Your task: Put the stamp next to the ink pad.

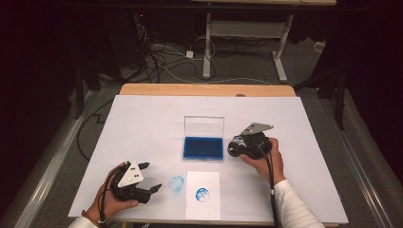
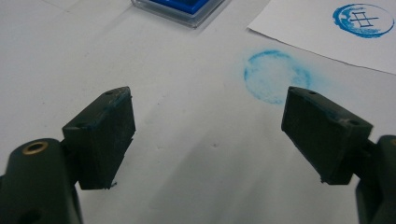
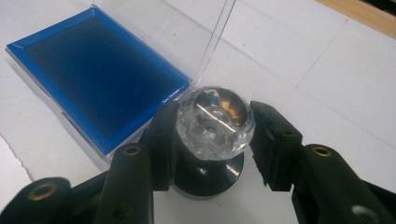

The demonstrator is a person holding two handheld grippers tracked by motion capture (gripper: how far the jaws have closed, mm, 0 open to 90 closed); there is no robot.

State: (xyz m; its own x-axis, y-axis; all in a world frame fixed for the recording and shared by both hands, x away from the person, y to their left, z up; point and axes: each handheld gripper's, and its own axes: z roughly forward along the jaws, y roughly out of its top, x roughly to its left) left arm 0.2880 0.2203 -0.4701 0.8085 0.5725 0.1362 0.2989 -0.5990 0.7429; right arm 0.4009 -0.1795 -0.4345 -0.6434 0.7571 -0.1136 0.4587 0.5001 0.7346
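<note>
Item under inspection: a stamp [image 3: 215, 126] with a clear faceted knob on a black round base. In the right gripper view I see it standing upright on the white desk [image 1: 142, 123], just beside the near corner of the ink pad [image 3: 93, 74].

The right gripper [image 3: 215, 109] has one finger on each side of the stamp. The finger on the left of that view lies against the knob and base. The opposite finger meets the knob's edge at most lightly. I cannot tell whether the fingers are clamped on the stamp or just clear of it.

In the high view I note the right gripper [image 1: 237, 145] low over the desk, immediately right of the ink pad [image 1: 203, 147], with the right hand [image 1: 266, 161] behind it.

The ink pad is blue, in a clear case. Its clear lid [image 1: 204, 126] stands raised along the far edge.

Nearer the person lies a sheet of paper [image 1: 203, 213] bearing one round blue print [image 1: 202, 194]. Just left of the sheet, a fainter blue ring-shaped smudge [image 1: 176, 183] marks the desk itself.

The left gripper [image 1: 153, 176] rests on the desk near that smudge, held in the left hand [image 1: 111, 202]. Its fingers [image 2: 105, 126] stand wide apart with nothing between them. Blue traces show on one fingertip.
</note>
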